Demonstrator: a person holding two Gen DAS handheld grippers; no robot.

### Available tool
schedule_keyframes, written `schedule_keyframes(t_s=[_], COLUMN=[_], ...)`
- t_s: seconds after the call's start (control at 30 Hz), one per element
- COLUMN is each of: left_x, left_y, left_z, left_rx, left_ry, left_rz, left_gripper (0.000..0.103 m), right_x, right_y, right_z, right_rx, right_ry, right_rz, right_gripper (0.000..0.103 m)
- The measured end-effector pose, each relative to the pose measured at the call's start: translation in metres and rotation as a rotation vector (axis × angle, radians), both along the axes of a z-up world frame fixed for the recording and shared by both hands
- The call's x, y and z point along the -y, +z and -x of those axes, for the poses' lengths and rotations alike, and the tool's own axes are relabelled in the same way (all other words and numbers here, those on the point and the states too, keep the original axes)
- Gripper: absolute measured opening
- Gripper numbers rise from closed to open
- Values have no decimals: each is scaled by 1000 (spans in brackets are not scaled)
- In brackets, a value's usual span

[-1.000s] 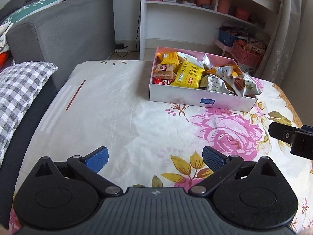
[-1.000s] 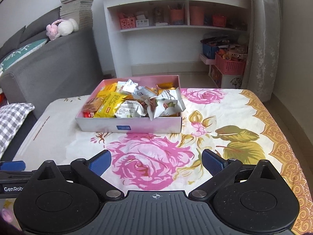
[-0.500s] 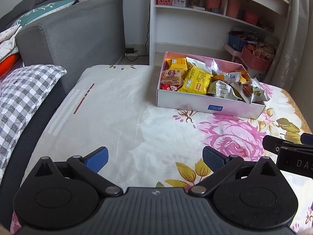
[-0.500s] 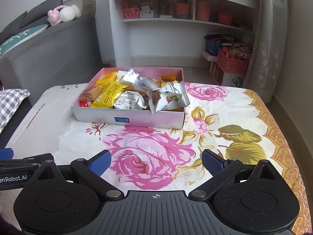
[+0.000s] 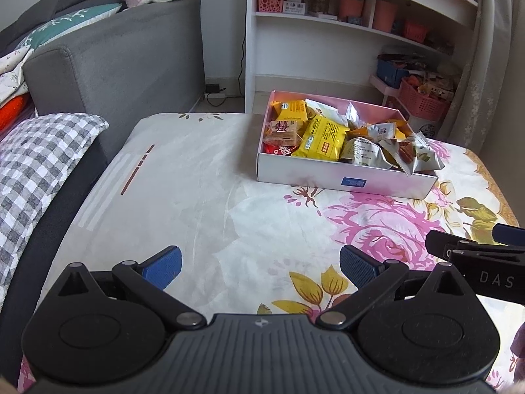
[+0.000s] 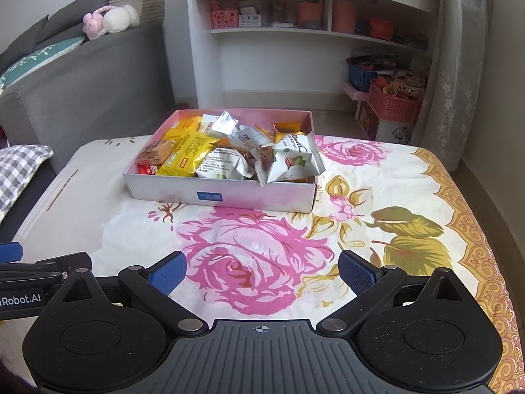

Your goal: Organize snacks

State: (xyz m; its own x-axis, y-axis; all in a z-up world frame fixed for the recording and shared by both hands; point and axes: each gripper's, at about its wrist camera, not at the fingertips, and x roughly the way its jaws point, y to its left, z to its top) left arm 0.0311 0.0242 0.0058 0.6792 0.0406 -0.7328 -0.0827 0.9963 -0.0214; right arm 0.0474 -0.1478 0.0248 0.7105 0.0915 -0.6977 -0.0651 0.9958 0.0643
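Observation:
A shallow pink-and-white box (image 5: 328, 172) (image 6: 249, 193) stands on the floral tablecloth, filled with several snack packets: yellow packets (image 5: 323, 136) (image 6: 190, 154), white nut packets (image 5: 364, 154) (image 6: 292, 161) and a brown biscuit pack (image 5: 283, 129) (image 6: 154, 151). My left gripper (image 5: 261, 264) is open and empty, low over the cloth, well short of the box. My right gripper (image 6: 262, 267) is open and empty, over the pink rose print in front of the box. Each gripper's side shows at the edge of the other's view.
The table with the floral cloth (image 5: 203, 203) (image 6: 387, 216) fills the foreground. A grey sofa (image 5: 124, 59) and a checked cushion (image 5: 36, 151) lie left. A white shelf unit (image 6: 311, 32) with pink baskets (image 6: 393, 105) stands behind the table.
Both grippers have drawn back and tilted up a little, so the box sits farther away and more of the room shows. Both stay open and empty.

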Motion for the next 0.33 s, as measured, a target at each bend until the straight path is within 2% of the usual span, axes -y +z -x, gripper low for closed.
schedule_keyframes(t_s=[0.33], left_x=[4], left_y=[2], left_z=[2], left_rx=[6], left_ry=[-36], left_rz=[-1], left_gripper=[103], right_x=[-2], right_y=[1], right_z=[1], right_rx=[-2], right_ry=[4], right_rz=[-4], right_gripper=[100])
